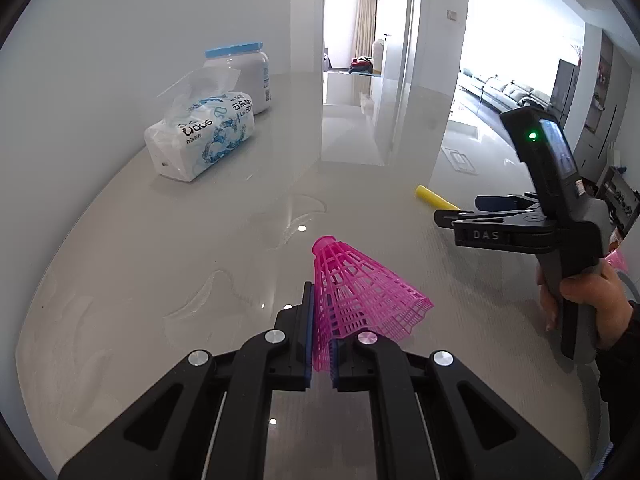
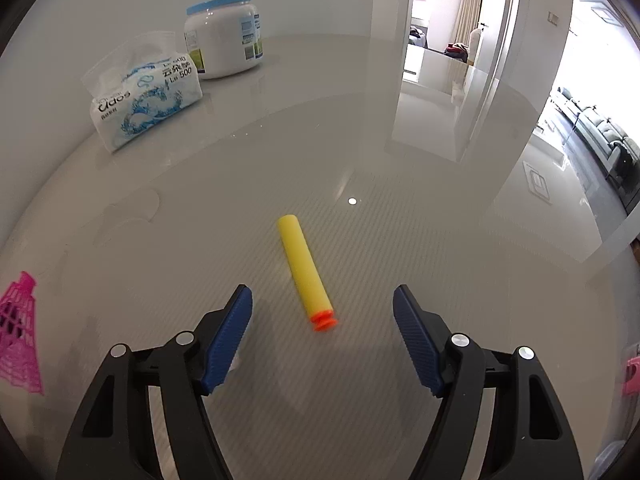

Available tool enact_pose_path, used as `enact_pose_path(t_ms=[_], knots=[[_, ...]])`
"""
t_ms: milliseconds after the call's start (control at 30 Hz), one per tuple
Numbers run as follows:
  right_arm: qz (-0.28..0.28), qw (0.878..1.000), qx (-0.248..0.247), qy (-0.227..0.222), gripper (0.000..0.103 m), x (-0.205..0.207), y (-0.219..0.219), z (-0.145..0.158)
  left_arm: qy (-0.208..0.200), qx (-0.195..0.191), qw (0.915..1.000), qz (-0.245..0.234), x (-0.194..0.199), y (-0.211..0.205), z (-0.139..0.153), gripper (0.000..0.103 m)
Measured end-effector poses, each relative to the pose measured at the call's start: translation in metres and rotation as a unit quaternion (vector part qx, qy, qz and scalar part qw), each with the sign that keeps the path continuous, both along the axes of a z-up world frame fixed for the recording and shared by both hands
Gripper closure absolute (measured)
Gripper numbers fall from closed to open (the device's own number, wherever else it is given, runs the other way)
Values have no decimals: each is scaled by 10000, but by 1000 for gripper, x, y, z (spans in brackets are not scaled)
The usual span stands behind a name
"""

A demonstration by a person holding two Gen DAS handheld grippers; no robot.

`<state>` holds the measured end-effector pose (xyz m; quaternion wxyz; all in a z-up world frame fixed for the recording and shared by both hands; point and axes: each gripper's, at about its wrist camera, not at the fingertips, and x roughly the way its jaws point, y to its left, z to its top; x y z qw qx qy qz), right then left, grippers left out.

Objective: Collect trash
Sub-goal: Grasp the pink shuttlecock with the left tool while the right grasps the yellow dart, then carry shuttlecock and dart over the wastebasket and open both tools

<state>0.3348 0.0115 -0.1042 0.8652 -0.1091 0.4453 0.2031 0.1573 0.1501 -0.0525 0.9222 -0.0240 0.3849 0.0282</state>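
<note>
Left gripper [image 1: 322, 336]: clamped tight on the open skirt of a pink plastic shuttlecock [image 1: 360, 292], lattice squashed flat between the blue pads [image 1: 307, 332], cork end pointing away and up, whole thing lifted clear of the glossy grey table [image 1: 180, 272].

Right gripper [image 2: 322, 312]: spread wide, nothing between the blue pads [image 2: 230, 332], pointing down at the table top. Seen from the left wrist as a black handle with a green light, gripped by a hand [image 1: 588, 304] in a dark sleeve, over the table's right edge.

Yellow foam dart [image 2: 306, 276] with an orange tip: lying flat on the table, in line with the gap of the right gripper and ahead of it, orange end nearest the gripper, touched by neither pad. In the left wrist view only its yellow end shows, beyond the right gripper's fingers.

Toward the table's far left edge, against the white wall: a soft pack of tissues [image 2: 144, 100] with blue print, one sheet pulled up, and just behind it a white jar [image 2: 222, 36] with a light blue lid, close together.

At the right edge of the right wrist view: a small pink item [image 2: 632, 376], too cut off to identify.
</note>
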Motion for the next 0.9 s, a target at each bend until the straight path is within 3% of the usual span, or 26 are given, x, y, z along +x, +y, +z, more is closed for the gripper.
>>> enact_pose_path(t_ms=[200,300,367,400,667,900], knots=[[226,9997,60,44,44,8,9,-3,14,-123,9999,-2,-3,3,-1,96],[377,9993,53,59,56,6,14,-2,43,-195,9998,-4,-3,3,-2,96],[468,9988,53,103,84,2,18,0,37,-213,9998,-5,-3,4,-1,96],[500,9987,13,109,92,-1,20,0,33,-220,9998,-7,-2,5,-1,96],[419,9989,181,104,91,-31,14,7,6,-216,9997,-96,-8,-1,3,96],[78,9985,529,-76,91,-94,-16,26,-49,-208,9995,-227,-20,-12,7,96]])
